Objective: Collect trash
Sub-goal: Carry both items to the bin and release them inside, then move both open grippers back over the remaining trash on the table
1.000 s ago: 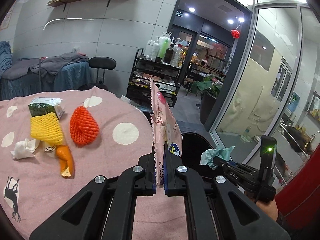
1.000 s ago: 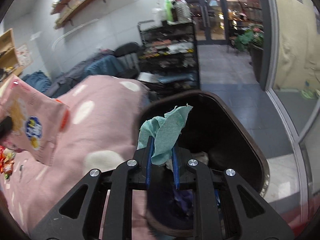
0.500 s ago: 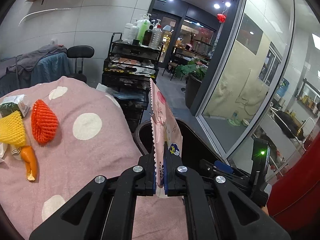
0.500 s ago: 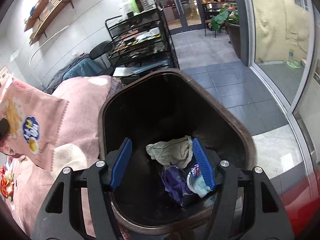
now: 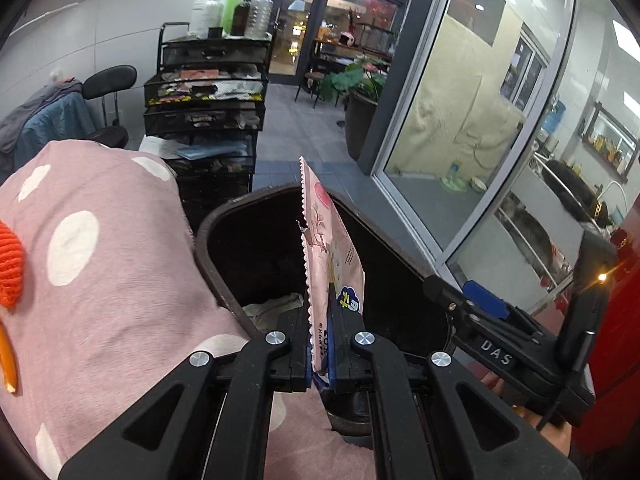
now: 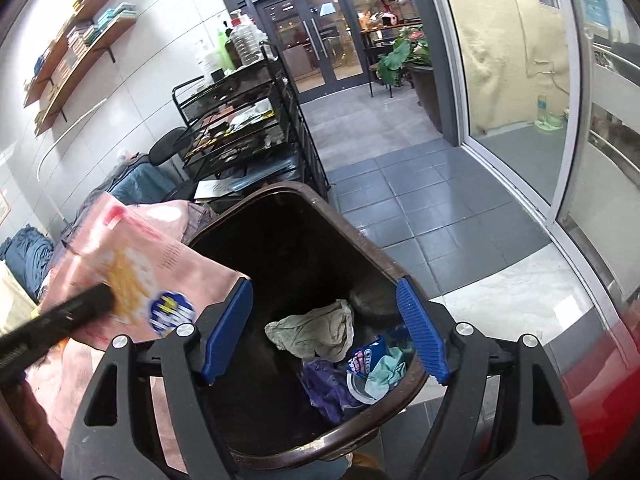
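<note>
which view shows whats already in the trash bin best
The right wrist view: it looks down into the trash bin at a crumpled cloth and wrappers. The left wrist view shows mostly the rim; the pink snack bag blocks the inside.

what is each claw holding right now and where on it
The left claw pinches the pink snack wrapper at its bottom edge, over the trash bin. The right claw is open and holds nothing.

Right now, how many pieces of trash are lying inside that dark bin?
4 visible in the bin: a beige crumpled cloth, a purple wrapper, a blue Oreo packet and a teal tissue, all clustered together on the bottom. More may lie hidden underneath.
</note>
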Demonstrator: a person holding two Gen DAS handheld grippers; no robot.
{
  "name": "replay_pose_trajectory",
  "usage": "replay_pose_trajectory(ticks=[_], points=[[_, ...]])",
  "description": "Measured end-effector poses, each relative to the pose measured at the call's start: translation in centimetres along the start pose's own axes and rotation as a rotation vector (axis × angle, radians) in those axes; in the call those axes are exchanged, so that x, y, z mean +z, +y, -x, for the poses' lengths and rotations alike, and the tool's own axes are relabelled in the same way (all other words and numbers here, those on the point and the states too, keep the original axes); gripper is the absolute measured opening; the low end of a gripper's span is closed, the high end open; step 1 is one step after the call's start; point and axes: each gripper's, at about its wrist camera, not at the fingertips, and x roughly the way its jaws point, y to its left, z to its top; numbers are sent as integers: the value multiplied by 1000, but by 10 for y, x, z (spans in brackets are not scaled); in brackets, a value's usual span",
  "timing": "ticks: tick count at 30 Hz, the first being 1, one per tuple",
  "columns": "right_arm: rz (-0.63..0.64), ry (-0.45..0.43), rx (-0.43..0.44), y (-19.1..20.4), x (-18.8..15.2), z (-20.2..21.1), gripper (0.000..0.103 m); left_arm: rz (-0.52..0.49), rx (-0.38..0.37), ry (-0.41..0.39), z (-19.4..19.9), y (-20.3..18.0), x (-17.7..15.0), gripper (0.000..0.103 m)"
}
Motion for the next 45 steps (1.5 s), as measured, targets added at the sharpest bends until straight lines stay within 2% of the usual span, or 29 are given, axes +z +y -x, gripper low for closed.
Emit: replay_pose_trajectory(ticks=[6,8,10,12,15,20,26,30,38,45], points=[[-16,-4,-22,-7,4,1,78,-7,-18,71,-17,-2,-2,7],[-24,-9,-29,-8,5,2,81,-14,-22,86,-20,-3,-2,21],[-28,-11,-34,-9,6,2,83,-12,-17,78,-18,-4,-3,54],[-32,-15,-39,-10,7,3,85,-1,-18,56,-13,-2,-4,66],[-34,-14,-41,-10,8,3,88,11,-18,37,-6,-1,-5,76],[-26,-14,-12,-6,10,5,88,5,5,-2,14,2,-8,81],[5,-18,53,11,13,7,88,-1,29,-84,46,7,-11,89],[34,-18,93,25,14,9,89,-28,81,-137,65,10,-16,91],[131,-9,197,69,14,17,90,-19,143,-193,96,34,-30,95],[250,60,330,128,2,18,90,55,258,-201,122,77,-54,95]])
